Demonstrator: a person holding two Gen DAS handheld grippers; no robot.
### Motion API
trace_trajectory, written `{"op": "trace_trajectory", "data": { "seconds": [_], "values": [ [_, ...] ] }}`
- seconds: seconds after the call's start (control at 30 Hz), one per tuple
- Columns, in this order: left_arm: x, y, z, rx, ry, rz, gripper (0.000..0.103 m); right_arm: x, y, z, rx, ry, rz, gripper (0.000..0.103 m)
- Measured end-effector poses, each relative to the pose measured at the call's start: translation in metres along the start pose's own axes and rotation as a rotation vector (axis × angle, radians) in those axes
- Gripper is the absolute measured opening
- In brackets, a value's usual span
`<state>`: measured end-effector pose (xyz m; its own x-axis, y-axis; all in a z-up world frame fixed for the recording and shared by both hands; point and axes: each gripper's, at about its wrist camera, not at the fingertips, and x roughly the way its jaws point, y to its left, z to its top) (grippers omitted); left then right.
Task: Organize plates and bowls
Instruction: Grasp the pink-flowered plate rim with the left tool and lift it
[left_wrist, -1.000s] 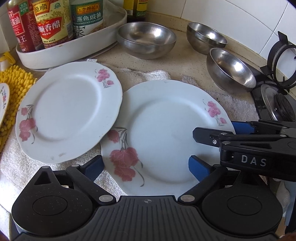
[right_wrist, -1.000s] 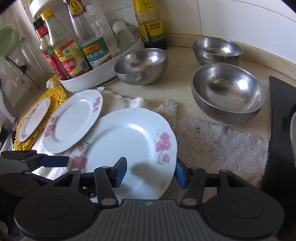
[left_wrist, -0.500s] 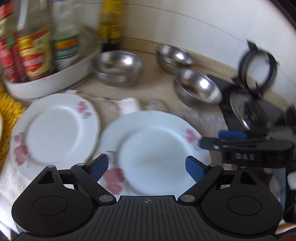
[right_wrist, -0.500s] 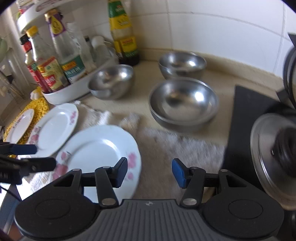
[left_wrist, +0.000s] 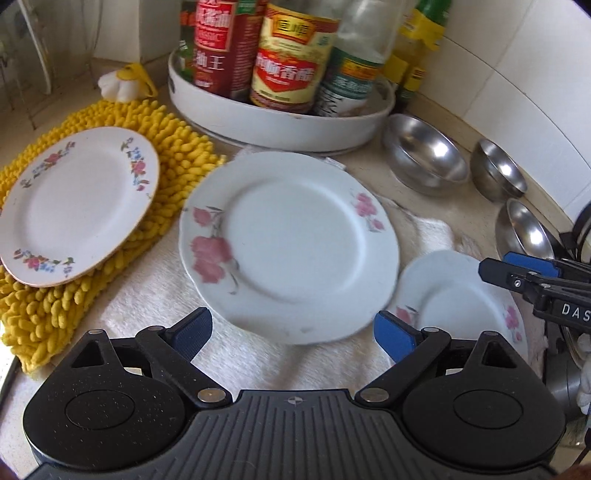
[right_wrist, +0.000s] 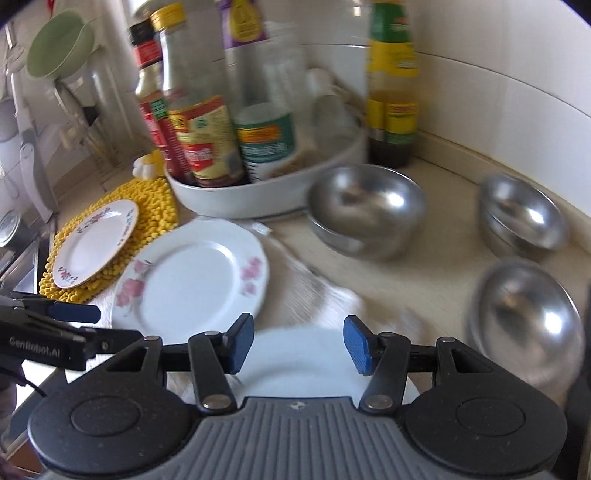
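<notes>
A white plate with pink flowers (left_wrist: 291, 243) lies on a white towel (left_wrist: 243, 354); it also shows in the right wrist view (right_wrist: 188, 280). A second pink-flowered plate (left_wrist: 458, 295) lies to its right, just under my right gripper (right_wrist: 299, 343). A smaller flowered plate (left_wrist: 74, 203) rests on a yellow mat (left_wrist: 173, 155). Three steel bowls (right_wrist: 365, 210) (right_wrist: 524, 214) (right_wrist: 528, 314) stand on the counter at the right. My left gripper (left_wrist: 293, 332) is open and empty at the near edge of the left pink plate. My right gripper is open and empty.
A white tray (left_wrist: 280, 122) of sauce bottles stands behind the plates. A dark bottle (right_wrist: 393, 92) stands by the tiled wall. A stove burner edge (left_wrist: 576, 240) lies at the far right. A green bowl (right_wrist: 59, 44) hangs at the upper left.
Both grippers have swung left. The left one now faces the left pink plate instead of the right one. The right one now faces the bottle tray, with the right plate beneath it.
</notes>
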<state>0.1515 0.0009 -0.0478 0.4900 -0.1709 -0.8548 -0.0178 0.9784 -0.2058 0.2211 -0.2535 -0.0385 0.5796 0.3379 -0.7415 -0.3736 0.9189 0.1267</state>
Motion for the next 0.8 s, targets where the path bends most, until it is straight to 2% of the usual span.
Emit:
{"op": "trace_trajectory", "data": {
  "seconds": [0.37, 0.63, 0.8],
  "values": [
    [0.015, 0.021, 0.017, -0.045, 0.009, -0.024, 0.097, 0.055, 0.020, 0.028, -0.021, 0.071, 0.074, 0.056],
    [0.026, 0.027, 0.029, -0.059, 0.003, -0.013, 0.098, 0.076, 0.027, 0.032, -0.043, 0.124, 0.112, 0.055],
    [0.039, 0.028, 0.033, -0.057, 0.037, 0.001, 0.097, 0.082, 0.025, 0.033, -0.031, 0.141, 0.122, 0.052]
  ]
}}
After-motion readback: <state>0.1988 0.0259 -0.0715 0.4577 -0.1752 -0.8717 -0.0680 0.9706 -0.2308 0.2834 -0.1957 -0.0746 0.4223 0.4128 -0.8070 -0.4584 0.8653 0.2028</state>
